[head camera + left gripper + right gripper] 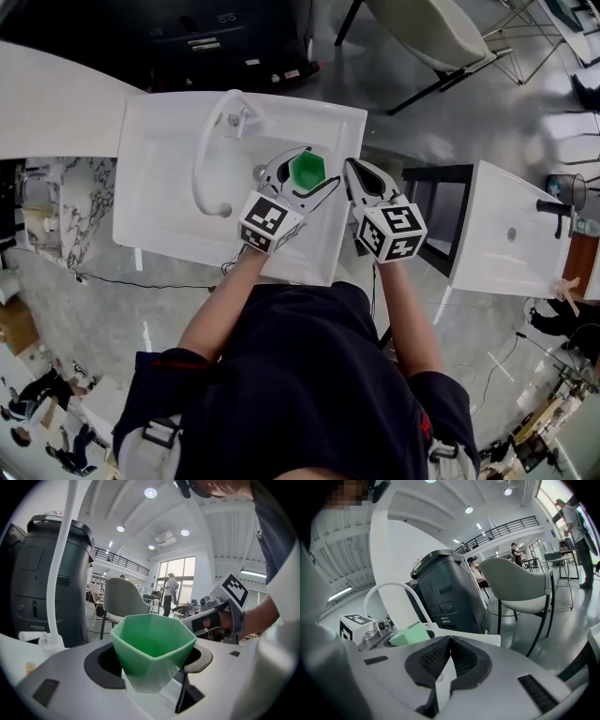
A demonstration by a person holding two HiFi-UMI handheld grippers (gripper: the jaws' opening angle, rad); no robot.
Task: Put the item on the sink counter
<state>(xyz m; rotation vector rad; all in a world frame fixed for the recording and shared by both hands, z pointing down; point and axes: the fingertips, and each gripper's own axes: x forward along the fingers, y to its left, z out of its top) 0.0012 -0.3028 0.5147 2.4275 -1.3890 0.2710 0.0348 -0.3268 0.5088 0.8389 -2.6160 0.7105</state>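
Note:
A green faceted cup [307, 169] hangs over the right part of the white sink [159, 122], held between the jaws of my left gripper [305, 167]. In the left gripper view the cup [152, 644] stands upright and looks empty, and the left gripper [152, 656] is shut on its sides with the jaws wide apart. My right gripper [361, 173] sits just right of the cup, by the sink's right edge. Its jaws [449, 641] meet at the tips with nothing between them. From the right gripper view the cup [410, 633] shows at the left.
A tall white arched faucet [202, 159] rises over the basin's left part. A second white sink unit [511, 234] stands to the right across a gap. Beyond the sink are a dark grey machine [450, 592] and a pale chair [518, 583].

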